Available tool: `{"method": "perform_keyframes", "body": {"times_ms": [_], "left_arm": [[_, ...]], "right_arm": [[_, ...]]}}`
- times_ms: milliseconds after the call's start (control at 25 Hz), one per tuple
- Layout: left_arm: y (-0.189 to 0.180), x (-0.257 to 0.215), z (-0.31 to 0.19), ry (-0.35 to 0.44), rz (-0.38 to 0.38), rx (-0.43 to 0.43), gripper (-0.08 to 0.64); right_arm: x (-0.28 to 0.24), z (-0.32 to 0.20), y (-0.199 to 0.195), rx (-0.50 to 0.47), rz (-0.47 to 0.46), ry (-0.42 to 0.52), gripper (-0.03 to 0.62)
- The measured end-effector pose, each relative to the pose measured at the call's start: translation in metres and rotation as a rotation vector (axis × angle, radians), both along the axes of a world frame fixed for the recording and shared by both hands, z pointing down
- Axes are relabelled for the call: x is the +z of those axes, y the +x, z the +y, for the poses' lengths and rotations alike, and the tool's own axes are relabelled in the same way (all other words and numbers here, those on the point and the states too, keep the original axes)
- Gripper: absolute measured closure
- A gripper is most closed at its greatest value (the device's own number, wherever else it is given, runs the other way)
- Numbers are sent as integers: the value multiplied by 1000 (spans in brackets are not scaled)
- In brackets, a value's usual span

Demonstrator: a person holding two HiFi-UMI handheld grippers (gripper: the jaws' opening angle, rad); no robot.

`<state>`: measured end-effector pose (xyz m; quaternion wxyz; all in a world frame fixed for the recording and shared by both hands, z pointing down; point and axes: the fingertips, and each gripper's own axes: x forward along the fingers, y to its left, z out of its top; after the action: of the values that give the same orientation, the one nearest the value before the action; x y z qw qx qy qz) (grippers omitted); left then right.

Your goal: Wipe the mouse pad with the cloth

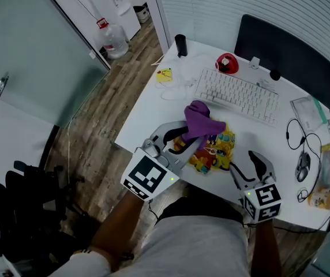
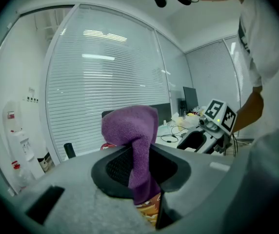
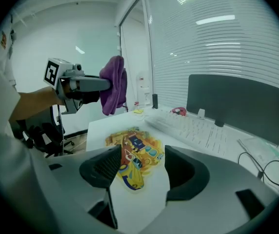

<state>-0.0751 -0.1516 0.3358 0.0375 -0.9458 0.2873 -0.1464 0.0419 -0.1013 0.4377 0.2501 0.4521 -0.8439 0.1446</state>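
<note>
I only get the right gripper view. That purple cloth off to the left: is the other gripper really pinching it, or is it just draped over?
Observer: Pinched. The left gripper view shows the left gripper shut on the cloth, which bunches above the jaws and hangs below them.
Operator: Is there a mouse anywhere for that colourful pad?
Observer: Yes. The head view shows a mouse well apart from the pad, off to its right.
Operator: Is the cloth over the pad yet?
Observer: In the head view it hangs over the pad's far edge, near the keyboard. Whether it touches I cannot tell.
</note>
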Motion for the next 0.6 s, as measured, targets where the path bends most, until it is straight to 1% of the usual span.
{"method": "perform_keyframes", "body": {"times_ms": [240, 600], "left_arm": [[12, 19, -5, -33, -130, 107, 477], [41, 58, -6, -76, -380, 238, 477]], "right_arm": [[27, -2, 8, 2, 88, -68, 345], [55, -1, 16, -54, 117, -139, 341]]}}
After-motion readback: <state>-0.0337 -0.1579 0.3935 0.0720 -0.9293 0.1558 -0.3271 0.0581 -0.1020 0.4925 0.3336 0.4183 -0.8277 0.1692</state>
